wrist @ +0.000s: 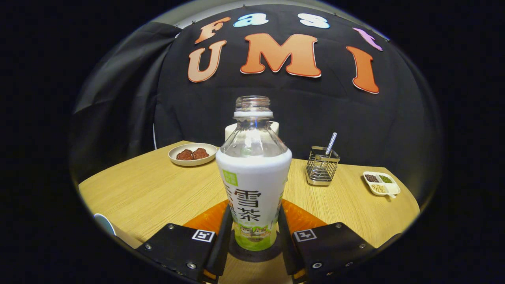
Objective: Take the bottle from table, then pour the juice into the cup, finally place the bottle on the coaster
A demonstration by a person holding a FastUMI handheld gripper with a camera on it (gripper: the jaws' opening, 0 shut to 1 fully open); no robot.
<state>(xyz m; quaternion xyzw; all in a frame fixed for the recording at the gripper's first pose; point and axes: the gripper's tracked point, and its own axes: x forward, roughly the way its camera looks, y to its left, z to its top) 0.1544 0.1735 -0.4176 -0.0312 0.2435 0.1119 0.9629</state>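
We see the bottle [253, 173] standing upright on the table [158, 189], right between our two fingers [222, 232]. It has no cap. The clear top part looks empty, and a white label hides the rest, so we cannot tell if any juice is inside. The bottle stands on a dark round coaster [252, 254]. An orange mat [300, 219] lies under the coaster and peeks out on both sides of the bottle.

Our gripper [254, 240] has a finger close on each side of the bottle, but we cannot tell if both press on it.

Behind the bottle, to one side, is a plate [193, 154] with two brown lumps of food on it. Right behind the bottle a pale cup [230, 131] peeks out. On the other side of the bottle stands a wire basket [322, 170] with a metal stick in it. Farther that way is a small white dish [382, 184] with little heaps of beans in its parts.
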